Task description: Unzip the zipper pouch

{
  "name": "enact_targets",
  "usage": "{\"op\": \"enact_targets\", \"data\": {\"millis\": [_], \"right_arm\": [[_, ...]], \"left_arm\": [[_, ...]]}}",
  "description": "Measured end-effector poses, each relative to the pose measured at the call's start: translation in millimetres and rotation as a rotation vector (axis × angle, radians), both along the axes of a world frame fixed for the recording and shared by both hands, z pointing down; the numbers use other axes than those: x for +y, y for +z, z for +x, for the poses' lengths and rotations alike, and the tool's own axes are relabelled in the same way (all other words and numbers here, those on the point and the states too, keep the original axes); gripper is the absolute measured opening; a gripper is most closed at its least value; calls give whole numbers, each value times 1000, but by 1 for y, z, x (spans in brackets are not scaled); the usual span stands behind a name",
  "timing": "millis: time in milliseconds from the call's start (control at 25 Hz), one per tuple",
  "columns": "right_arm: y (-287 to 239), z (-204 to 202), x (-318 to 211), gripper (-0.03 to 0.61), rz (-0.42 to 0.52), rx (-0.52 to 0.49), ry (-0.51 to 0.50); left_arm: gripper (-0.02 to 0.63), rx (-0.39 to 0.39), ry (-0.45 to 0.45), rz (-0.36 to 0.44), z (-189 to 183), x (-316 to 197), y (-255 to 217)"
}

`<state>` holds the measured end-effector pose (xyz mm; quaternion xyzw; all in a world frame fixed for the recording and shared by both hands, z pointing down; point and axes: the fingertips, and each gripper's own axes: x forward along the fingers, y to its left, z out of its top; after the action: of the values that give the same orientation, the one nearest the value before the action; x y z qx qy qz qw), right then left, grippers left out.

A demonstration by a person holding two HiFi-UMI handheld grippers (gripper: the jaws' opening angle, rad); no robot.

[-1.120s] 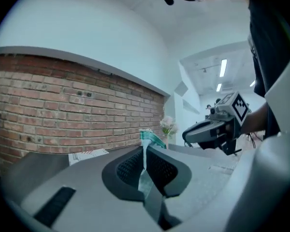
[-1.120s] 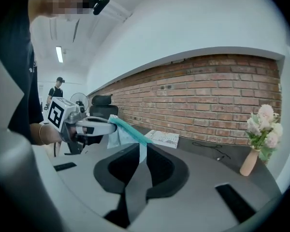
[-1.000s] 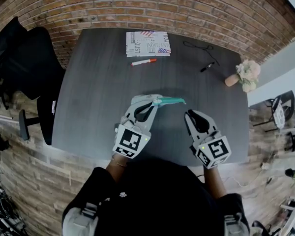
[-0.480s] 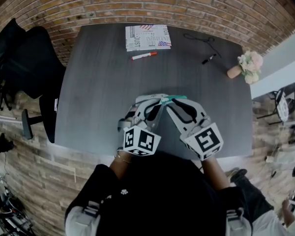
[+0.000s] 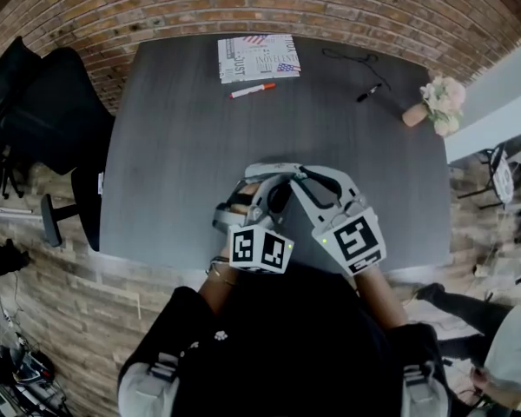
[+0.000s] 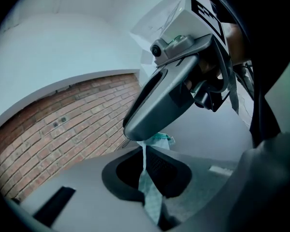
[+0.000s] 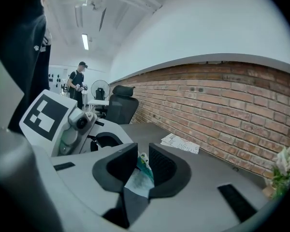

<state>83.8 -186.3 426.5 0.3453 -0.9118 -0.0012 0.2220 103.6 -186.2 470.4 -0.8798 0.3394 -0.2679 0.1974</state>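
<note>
The teal zipper pouch (image 6: 150,197) hangs in the air above the table's near edge, with my left gripper (image 6: 146,166) shut on one edge of it. My right gripper (image 7: 142,161) has come in from the right, tip to tip with the left one. Its jaws are closing around the pouch's top edge (image 7: 137,180) and the small white zipper pull (image 7: 143,157), with a gap still showing beside the fabric. In the head view both grippers, left (image 5: 273,176) and right (image 5: 300,179), meet in front of the person's chest and hide nearly all of the pouch.
On the dark grey table (image 5: 182,146) lie a printed booklet (image 5: 258,57), a red marker (image 5: 252,89), a black marker (image 5: 367,93) with a thin cable (image 5: 347,59), and a small flower pot (image 5: 434,107). A black office chair (image 5: 43,102) stands at the left. A person (image 7: 77,83) stands far off.
My right gripper has swung left from open table space to meet the left gripper's tip. Both grippers have drawn nearer to the person, and the pouch is now covered by them.
</note>
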Motion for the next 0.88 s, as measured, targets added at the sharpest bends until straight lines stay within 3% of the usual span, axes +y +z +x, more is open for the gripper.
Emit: {"op": "enact_targets", "data": {"millis": [400, 600, 880], "right_arm": [[0, 11, 4, 51, -86, -93, 19], [-4, 26, -2, 20, -27, -133, 31], [3, 28, 2, 28, -85, -172, 40]], "left_arm": [[6, -24, 16, 13, 6, 3, 2], [6, -35, 8, 3, 4, 5, 6], [6, -56, 6, 14, 2, 8, 6]]}}
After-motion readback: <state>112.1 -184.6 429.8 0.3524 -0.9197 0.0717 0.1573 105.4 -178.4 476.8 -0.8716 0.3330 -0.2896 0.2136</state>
